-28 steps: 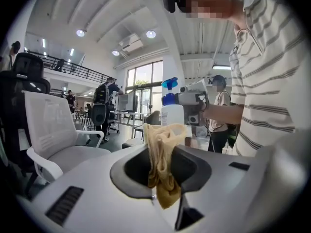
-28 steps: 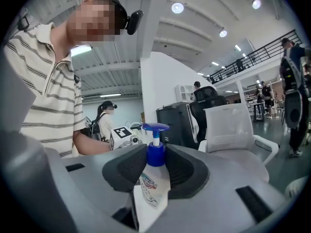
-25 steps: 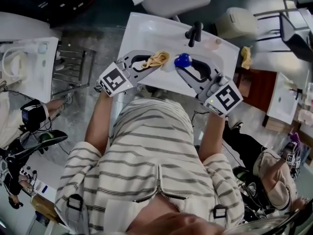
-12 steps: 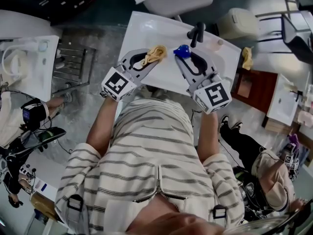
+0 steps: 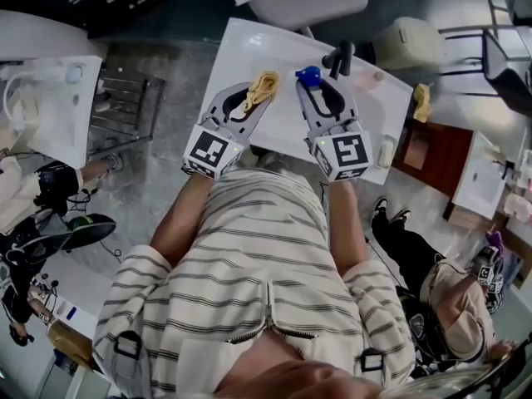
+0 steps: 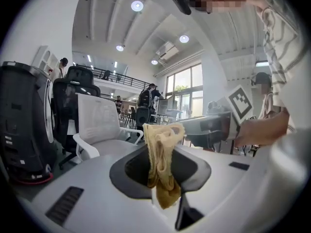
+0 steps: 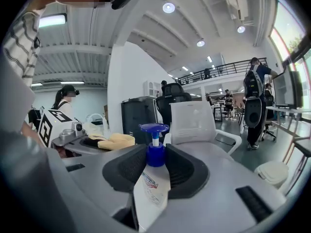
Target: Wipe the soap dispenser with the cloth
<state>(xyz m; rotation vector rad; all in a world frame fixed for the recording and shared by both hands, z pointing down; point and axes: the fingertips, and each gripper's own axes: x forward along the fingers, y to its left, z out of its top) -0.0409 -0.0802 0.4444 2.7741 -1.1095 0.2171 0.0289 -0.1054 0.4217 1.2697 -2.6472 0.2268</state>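
Washbasin [image 5: 241, 44], white and broad, spreads under both my grippers in the head view, with a black faucet [image 5: 339, 56] at its far edge. Beyond it stands a white office chair [image 7: 194, 123], which fills the background of the right gripper view.

My right gripper [image 7: 155, 165] is clamped on the soap dispenser [image 7: 151, 188]. The dark pads press on the blue collar from both sides, so the jaws stand partway apart with the bottle between them. The dispenser sits upright. Its white labelled body hangs below the jaws towards the camera, and its blue pump head [image 7: 154, 128] rises clear above them. From the head view the pump shows as a blue spot right at the tips of this gripper, just short of the faucet.

My left gripper [image 6: 161, 171] is closed on the yellow cloth [image 6: 163, 149]. The cloth is bunched into a thick fold between the jaws, with one crumpled end poking up above the tips and the other hanging down in front of them.

I hold the two grippers side by side over the basin, tips pointing away from me. The cloth lies to the left of the dispenser, near it but apart, with bare basin showing between them
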